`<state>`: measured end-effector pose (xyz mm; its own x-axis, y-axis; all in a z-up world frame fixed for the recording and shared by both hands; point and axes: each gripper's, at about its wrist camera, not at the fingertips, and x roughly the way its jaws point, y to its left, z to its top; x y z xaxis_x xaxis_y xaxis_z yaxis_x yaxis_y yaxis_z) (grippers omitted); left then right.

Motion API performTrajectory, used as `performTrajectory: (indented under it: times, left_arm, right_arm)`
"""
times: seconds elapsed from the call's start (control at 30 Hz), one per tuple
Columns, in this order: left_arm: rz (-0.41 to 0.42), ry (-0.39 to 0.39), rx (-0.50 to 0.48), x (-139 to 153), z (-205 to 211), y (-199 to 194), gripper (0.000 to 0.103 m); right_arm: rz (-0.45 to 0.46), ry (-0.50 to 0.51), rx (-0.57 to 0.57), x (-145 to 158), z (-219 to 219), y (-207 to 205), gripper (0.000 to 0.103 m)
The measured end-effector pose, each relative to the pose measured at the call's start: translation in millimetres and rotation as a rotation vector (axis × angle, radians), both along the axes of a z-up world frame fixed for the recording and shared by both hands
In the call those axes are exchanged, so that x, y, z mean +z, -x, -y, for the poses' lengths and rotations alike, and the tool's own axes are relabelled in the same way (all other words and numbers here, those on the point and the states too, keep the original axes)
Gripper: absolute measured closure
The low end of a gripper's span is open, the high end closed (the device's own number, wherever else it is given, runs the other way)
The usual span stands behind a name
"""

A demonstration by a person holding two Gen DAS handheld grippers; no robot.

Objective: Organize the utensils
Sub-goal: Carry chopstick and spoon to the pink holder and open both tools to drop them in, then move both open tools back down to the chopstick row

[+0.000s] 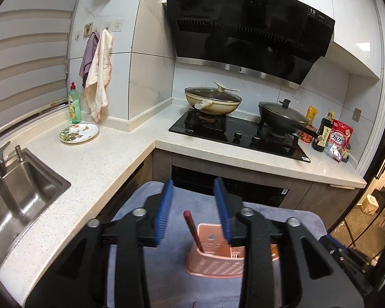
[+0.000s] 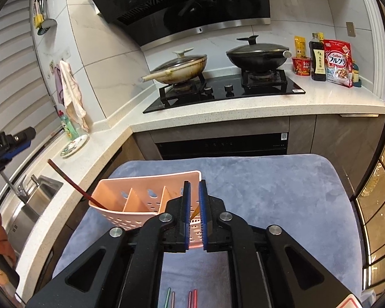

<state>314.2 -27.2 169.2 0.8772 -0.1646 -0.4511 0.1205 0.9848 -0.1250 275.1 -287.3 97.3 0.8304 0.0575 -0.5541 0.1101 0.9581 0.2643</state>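
Note:
A pink perforated utensil holder [image 2: 131,202] with three compartments stands on a blue-grey cloth-covered surface [image 2: 269,195]; it also shows in the left wrist view [image 1: 215,259]. A dark red chopstick [image 2: 71,183] leans in its left compartment, also seen in the left wrist view [image 1: 193,231]. My right gripper [image 2: 194,187] is nearly shut on a thin brownish stick [image 2: 196,211] above the holder's right end. My left gripper [image 1: 192,187] is open and empty above the holder. Several chopsticks [image 2: 182,299] lie on the cloth near me.
A speckled L-shaped counter [image 1: 110,159] holds a steel sink [image 1: 18,195], a patterned plate [image 1: 79,133] and a green soap bottle [image 1: 74,106]. A gas hob [image 2: 223,89] carries two lidded pans. Sauce bottle and food packets [image 2: 336,61] stand at the right.

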Motion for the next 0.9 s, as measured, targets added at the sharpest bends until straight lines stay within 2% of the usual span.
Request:
performTrajectory:
  times: [0.17, 0.27, 0.4, 0.63, 0.9]
  left_arm:
    - [-0.016, -0.05, -0.013, -1.2, -2.3, 32.1, 0.065]
    - [-0.031, -0.078, -0.011, -5.8, -6.0, 54.3, 0.059]
    - [-0.043, -0.131, -0.001, -15.2, -9.9, 84.8, 0.058]
    - [-0.093, -0.161, -0.008, -49.7, -23.5, 140.9, 0.056]
    - [-0.192, -0.157, -0.01, -102.3, -40.2, 184.5, 0.056]
  right_arm:
    - [0.035, 0.006, 0.011, 16.5, -7.4, 35.1, 0.084]
    - [0.042, 0.006, 0.018, 21.0, -11.7, 56.5, 0.082]
    - [0.038, 0.01, 0.024, 19.6, -20.7, 92.1, 0.077]
    - [-0.024, 0.075, 0.044, -8.4, -42.2, 154.4, 0.076]
    - [-0.122, 0.045, 0.043, -55.4, -47.3, 203.4, 0.076]
